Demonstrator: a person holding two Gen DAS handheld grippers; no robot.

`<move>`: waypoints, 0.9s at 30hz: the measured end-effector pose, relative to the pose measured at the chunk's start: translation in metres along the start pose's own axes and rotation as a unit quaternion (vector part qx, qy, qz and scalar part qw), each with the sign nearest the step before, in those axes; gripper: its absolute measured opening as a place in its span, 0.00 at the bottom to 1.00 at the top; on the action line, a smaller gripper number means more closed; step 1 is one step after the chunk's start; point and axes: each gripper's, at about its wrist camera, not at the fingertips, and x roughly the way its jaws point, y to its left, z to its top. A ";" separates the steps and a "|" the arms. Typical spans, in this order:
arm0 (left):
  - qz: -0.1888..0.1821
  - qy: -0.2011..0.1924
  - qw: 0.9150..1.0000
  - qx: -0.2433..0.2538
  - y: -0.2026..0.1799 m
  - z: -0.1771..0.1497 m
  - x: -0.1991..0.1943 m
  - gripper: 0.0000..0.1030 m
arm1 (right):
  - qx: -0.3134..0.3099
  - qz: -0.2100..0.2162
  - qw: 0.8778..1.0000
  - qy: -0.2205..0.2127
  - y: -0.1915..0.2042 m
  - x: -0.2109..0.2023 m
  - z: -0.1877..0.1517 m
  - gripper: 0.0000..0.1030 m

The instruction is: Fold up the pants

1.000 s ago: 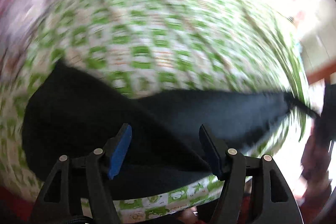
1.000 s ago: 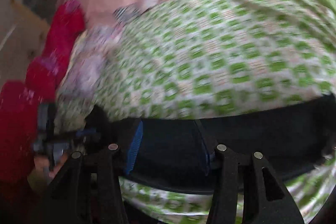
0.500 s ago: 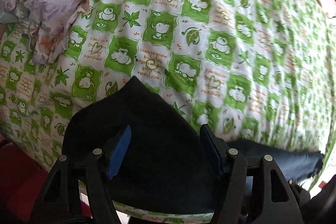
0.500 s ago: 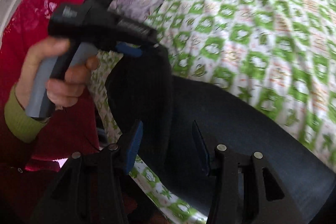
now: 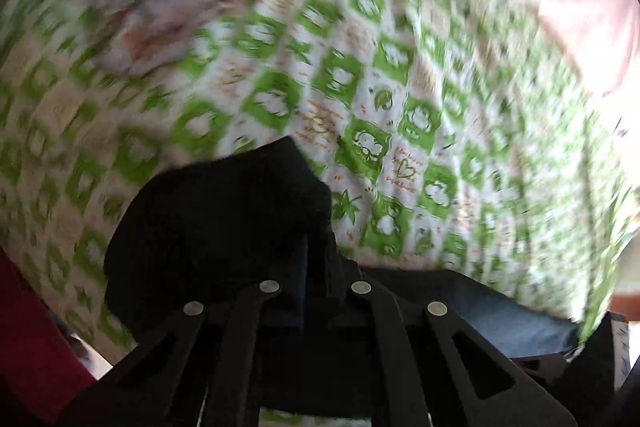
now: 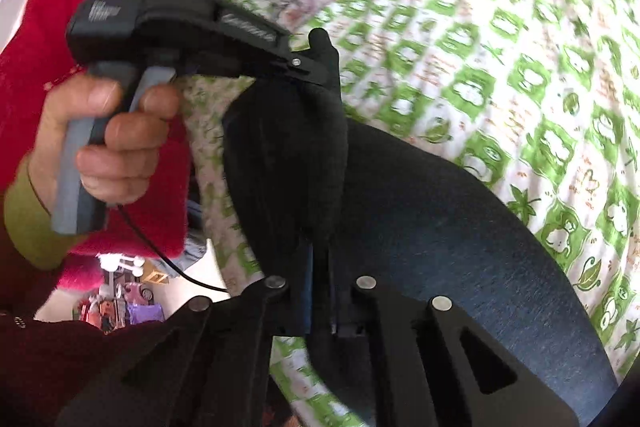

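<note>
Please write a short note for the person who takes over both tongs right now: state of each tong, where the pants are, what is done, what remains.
Left tongs: jaws have just closed, shut on the black pants at one raised end, with fabric bunched between them.
Right tongs: jaws have just closed too, shut on the pants' near edge.
The pants lie on the green-checked bedsheet, near its edge, with the gripped end lifted off it.
Done: both grips taken.
Left: no finished fold is visible, so probably carry the gripped edge over, lay it flat, release and smooth.

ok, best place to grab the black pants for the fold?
The near edge of the black pants, from above at the bedside: it bunches up off the green checked sheet. Both the left tongs and right tongs have just closed there.
</note>
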 end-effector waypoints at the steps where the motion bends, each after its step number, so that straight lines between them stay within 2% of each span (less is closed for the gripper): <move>1: -0.009 -0.011 1.000 -0.011 0.007 -0.008 -0.008 0.04 | -0.019 0.000 1.000 0.001 0.009 0.001 0.000 0.06; 4: -0.047 -0.054 0.996 -0.045 0.027 -0.041 -0.034 0.03 | -0.105 -0.020 0.994 0.013 0.039 0.011 0.002 0.06; 7: -0.078 -0.086 0.991 -0.069 0.044 -0.059 -0.042 0.03 | -0.161 -0.043 0.986 0.031 0.057 0.026 -0.001 0.06; 11: -0.110 -0.105 0.983 -0.105 0.073 -0.080 -0.042 0.03 | -0.165 -0.047 0.984 0.049 0.055 0.035 0.001 0.06; 17: -0.128 -0.111 0.978 -0.124 0.097 -0.094 -0.032 0.04 | -0.135 -0.041 0.988 0.068 0.045 0.040 -0.004 0.07; 21: -0.131 -0.101 0.978 -0.128 0.109 -0.100 -0.022 0.04 | -0.100 -0.026 0.991 0.080 0.040 0.045 -0.006 0.12; 25: -0.117 -0.089 0.981 -0.123 0.115 -0.107 -0.018 0.07 | -0.086 -0.020 0.992 0.087 0.039 0.051 -0.008 0.17; 27: -0.105 -0.083 0.983 -0.123 0.118 -0.110 -0.018 0.11 | -0.073 -0.007 0.993 0.088 0.038 0.053 -0.008 0.27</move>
